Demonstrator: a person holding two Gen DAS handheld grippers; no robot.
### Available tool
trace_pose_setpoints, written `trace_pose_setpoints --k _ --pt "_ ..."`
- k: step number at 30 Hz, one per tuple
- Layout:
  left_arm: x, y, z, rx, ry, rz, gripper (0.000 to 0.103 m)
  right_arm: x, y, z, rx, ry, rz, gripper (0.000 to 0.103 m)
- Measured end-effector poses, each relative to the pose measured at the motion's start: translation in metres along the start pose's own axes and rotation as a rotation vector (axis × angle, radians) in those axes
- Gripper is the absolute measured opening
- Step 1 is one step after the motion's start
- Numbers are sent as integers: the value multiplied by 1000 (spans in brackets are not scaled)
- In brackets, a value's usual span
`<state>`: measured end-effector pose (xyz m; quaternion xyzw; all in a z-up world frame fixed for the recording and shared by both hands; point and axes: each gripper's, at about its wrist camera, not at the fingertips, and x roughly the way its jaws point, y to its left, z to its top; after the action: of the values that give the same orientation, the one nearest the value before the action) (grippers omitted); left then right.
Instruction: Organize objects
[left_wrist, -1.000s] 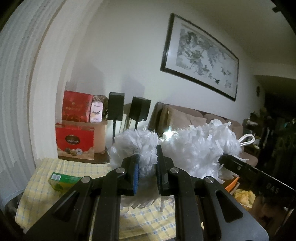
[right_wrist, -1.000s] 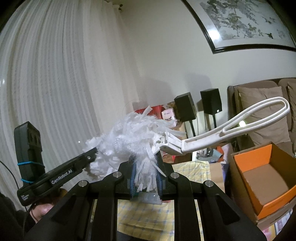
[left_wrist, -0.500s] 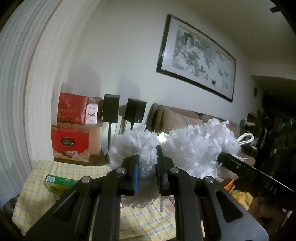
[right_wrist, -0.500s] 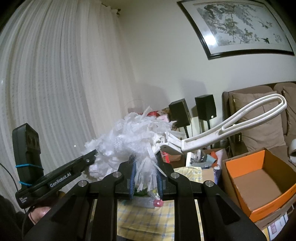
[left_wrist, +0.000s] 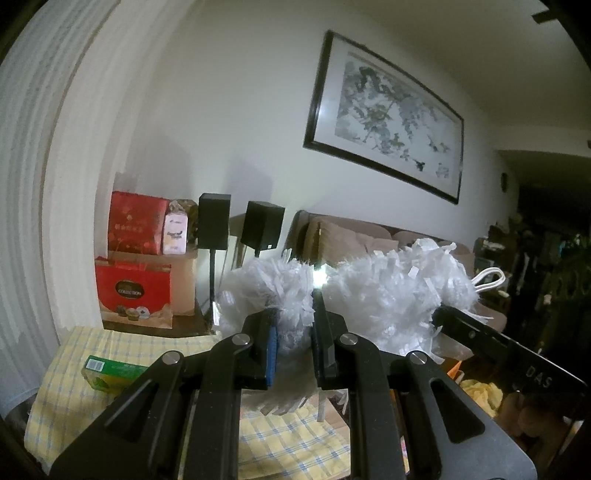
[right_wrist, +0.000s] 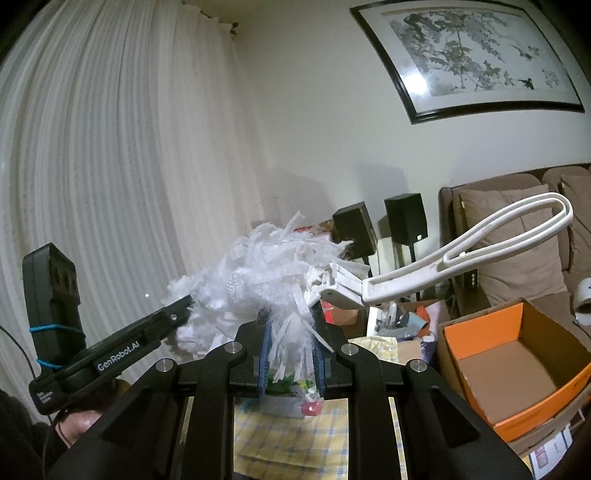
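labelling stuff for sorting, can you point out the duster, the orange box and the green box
duster (right_wrist: 258, 273), right wrist view, on the fluffy white head
orange box (right_wrist: 476, 339), right wrist view, on its left inner wall
green box (left_wrist: 110, 373), left wrist view, on its top face

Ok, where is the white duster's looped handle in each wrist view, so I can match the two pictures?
Left wrist view: only the loop end of the handle shows, at the right, poking out past the fluffy head.
Right wrist view: the whole handle runs from the centre up to the right, above the orange box.
Shared landmark: the two black speakers on stands against the wall.
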<state>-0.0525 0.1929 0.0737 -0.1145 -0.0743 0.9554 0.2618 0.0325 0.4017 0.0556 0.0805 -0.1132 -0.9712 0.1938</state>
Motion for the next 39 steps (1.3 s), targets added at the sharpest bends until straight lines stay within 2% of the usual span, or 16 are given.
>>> trace_pose_setpoints --k 39 --pt "25 -36 17 67 37 -52 14 -22 -25 17 30 -11 -75 18"
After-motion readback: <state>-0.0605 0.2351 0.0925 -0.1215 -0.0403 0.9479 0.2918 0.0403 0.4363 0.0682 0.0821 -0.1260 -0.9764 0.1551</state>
